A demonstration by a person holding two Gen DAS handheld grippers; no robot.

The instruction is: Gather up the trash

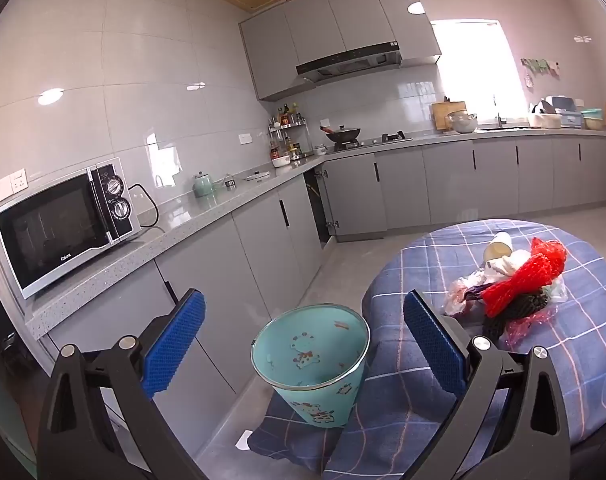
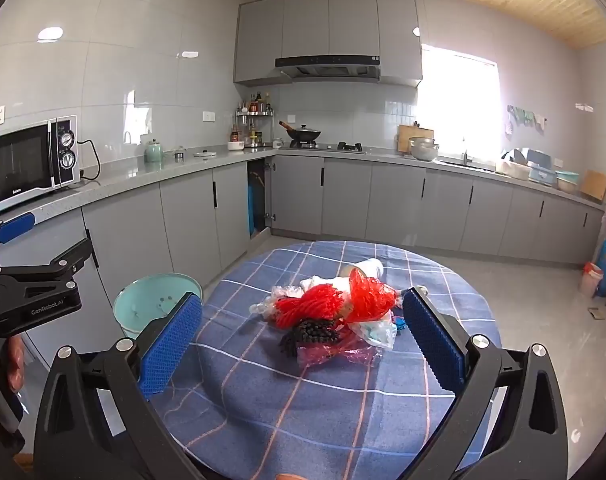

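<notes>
**Both grippers empty, trash pile untouched**

Your right gripper (image 2: 303, 336) hangs wide open, holding nothing, aimed level at the trash pile (image 2: 331, 312) in the middle of the tabletop (image 2: 263, 400). Your left gripper (image 1: 303, 344) is equally wide and empty, pointed at the bin (image 1: 311, 364) just beside the table's left edge.

Risk, as judged: the red netting (image 2: 303, 306) and thin plastic bags (image 2: 377, 332) are tangled, so a pinch may drag neighbours off the cloth, or roll the white cup (image 2: 365, 268) away. A snagged tablecloth would shift everything.
</notes>
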